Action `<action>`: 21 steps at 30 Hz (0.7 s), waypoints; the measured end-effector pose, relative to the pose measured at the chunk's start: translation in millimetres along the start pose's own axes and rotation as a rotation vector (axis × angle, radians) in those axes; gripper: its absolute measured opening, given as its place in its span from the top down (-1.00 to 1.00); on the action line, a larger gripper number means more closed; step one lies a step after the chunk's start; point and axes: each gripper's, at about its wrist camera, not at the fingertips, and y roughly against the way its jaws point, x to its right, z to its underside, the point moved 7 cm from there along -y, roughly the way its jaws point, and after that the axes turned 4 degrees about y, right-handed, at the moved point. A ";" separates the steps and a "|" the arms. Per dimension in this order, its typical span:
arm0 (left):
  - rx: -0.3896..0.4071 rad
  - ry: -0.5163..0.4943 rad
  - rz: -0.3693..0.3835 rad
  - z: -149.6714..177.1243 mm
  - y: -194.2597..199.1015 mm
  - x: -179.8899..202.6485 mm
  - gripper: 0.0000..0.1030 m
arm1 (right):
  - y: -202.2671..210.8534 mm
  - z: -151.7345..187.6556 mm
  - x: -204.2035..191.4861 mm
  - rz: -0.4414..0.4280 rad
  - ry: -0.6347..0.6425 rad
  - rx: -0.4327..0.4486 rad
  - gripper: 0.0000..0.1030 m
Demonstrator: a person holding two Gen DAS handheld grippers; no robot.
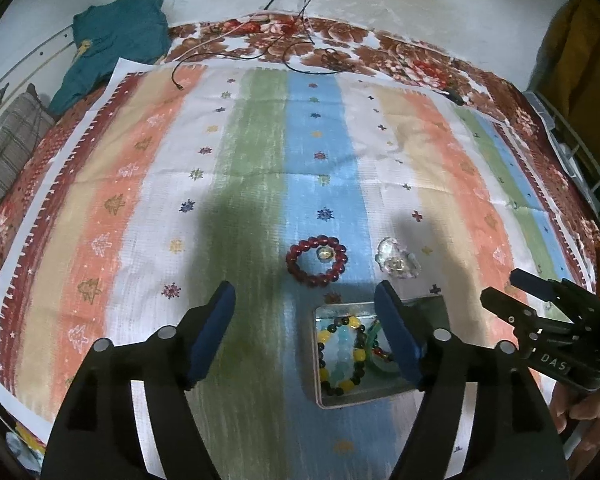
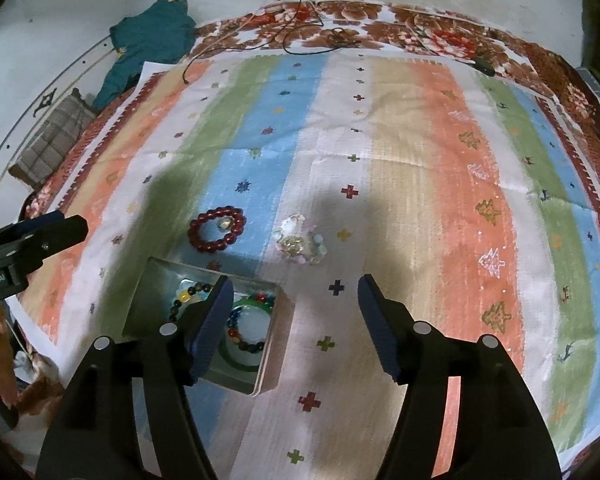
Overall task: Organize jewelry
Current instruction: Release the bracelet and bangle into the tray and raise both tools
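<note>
An open metal tin (image 1: 318, 364) (image 2: 150, 300) lies on the striped cloth and holds several bead bracelets, among them a yellow-and-dark one (image 1: 359, 354) and a green bangle (image 2: 256, 305). Just beyond the tin, a red bead bracelet (image 1: 296, 266) (image 2: 204, 240) lies flat with a small ring (image 1: 325, 254) inside it. To its right rests a clear crystal bracelet (image 1: 396, 262) (image 2: 300, 246). My left gripper (image 1: 305, 288) (image 2: 74, 220) hovers open above the tin's left side, holding nothing. My right gripper (image 2: 295, 280) (image 1: 500, 286) is open too, over the tin's right edge, also holding nothing.
The striped cloth (image 2: 400, 184) covers a floral bedspread (image 1: 400, 56). At the far left lie a teal garment (image 1: 120, 36) and a checked cushion (image 1: 8, 152). Thin black cables (image 1: 228, 54) trail over the far edge. A hand (image 1: 588, 416) grips the right tool.
</note>
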 end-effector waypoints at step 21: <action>-0.099 0.015 -0.015 -11.2 -59.0 -3.0 -0.48 | -47.7 -17.0 24.9 0.072 -0.015 -0.076 -0.26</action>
